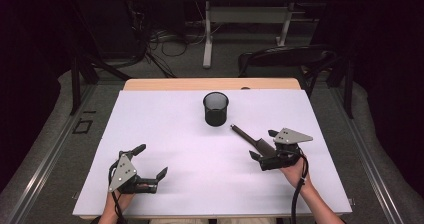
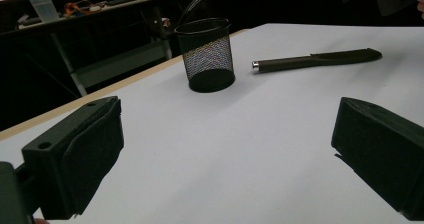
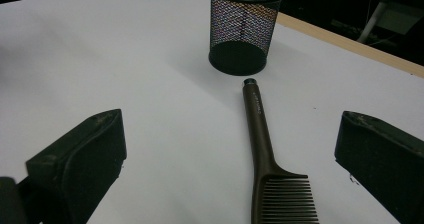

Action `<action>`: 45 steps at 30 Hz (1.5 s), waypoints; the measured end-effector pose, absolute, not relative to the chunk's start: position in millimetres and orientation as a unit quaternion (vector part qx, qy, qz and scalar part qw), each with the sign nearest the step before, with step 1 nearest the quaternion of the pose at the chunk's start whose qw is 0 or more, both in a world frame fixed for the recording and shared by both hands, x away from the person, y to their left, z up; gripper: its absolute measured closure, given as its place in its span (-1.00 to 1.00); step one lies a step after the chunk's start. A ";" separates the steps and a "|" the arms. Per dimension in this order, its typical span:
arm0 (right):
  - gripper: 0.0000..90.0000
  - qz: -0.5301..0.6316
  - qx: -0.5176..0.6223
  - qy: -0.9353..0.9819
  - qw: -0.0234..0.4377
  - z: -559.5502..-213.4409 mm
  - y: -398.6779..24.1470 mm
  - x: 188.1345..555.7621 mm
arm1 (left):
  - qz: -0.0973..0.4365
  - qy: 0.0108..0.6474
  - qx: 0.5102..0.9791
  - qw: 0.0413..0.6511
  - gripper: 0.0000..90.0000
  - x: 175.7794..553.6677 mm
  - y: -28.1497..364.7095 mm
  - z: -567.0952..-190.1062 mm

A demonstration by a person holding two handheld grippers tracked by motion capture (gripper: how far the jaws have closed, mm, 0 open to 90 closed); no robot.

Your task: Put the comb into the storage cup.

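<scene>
High view | both grippers' fingers spread, released | right gripper seemingly over comb

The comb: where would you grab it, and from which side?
Probably the comb by its narrow handle, just ahead of the teeth. It lies flat, handle tip toward the cup, and the open right gripper already straddles it, so come straight down from above.

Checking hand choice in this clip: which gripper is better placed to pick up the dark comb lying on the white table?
Right. The right gripper hovers open right over the dark brown plastic comb, toothed end between its jaws. The left gripper is open too, but far across the table.
</scene>
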State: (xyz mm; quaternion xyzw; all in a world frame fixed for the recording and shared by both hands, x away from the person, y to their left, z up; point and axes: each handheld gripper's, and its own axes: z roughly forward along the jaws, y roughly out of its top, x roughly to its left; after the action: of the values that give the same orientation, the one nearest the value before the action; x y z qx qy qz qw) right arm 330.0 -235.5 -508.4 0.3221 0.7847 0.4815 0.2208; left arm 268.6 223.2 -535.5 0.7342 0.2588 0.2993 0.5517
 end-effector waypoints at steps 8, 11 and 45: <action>-1.00 0.473 0.327 0.789 0.216 -507.9 -231.9 342.9 | 0.298 0.258 0.735 0.551 -1.00 268.7 222.8 -535.5; -1.00 0.471 0.328 0.791 0.214 -507.3 -231.3 346.4 | 0.298 0.258 0.736 0.551 -1.00 268.8 222.6 -535.5; -1.00 0.433 0.353 0.807 0.189 -505.2 -218.1 393.6 | 0.295 0.260 0.738 0.549 -1.00 269.9 223.8 -535.5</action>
State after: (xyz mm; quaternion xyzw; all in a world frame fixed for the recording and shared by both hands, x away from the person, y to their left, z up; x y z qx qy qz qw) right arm 393.6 -218.1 -505.2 0.3531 0.8074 0.4334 0.1888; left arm 269.9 223.8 -535.5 0.7376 0.2599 0.2950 0.5490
